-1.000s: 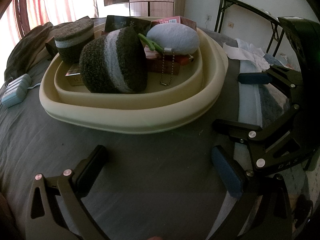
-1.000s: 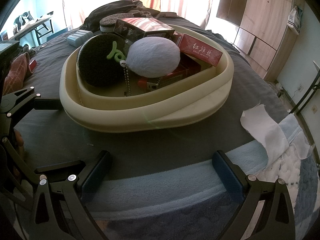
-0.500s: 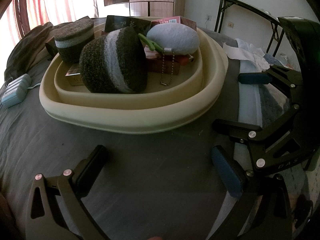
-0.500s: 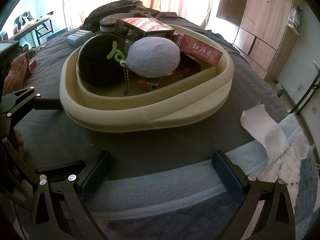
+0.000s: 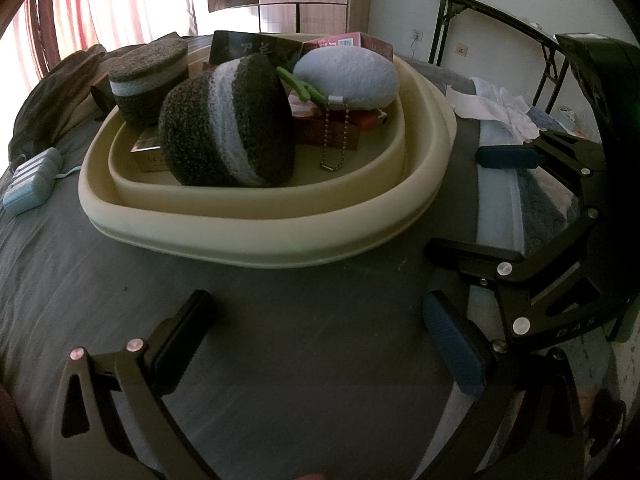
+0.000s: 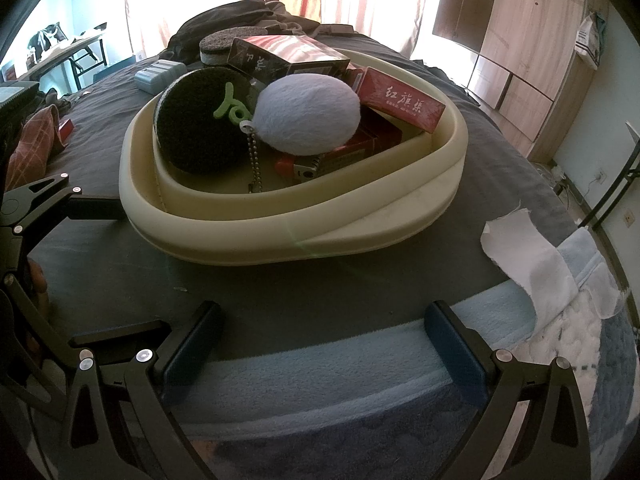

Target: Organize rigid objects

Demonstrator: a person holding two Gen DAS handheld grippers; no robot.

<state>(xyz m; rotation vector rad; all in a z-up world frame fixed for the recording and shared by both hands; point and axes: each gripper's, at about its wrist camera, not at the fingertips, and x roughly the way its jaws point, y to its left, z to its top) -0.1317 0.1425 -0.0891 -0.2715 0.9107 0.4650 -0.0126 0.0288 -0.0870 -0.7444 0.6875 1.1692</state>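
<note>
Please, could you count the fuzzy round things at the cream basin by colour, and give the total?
Dark with a pale band: 2, the tilted dark puck inside the cream basin and the upright dark puck at its far edge.
Pale blue: 1, the pale blue egg shape.
Total: 3.

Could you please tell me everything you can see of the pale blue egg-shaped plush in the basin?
The pale blue plush is a fuzzy, egg-shaped soft toy lying on its side atop red boxes in the cream basin. A green loop and a metal ball chain hang from its narrow end, against the dark striped plush. Neither gripper touches it.
</note>
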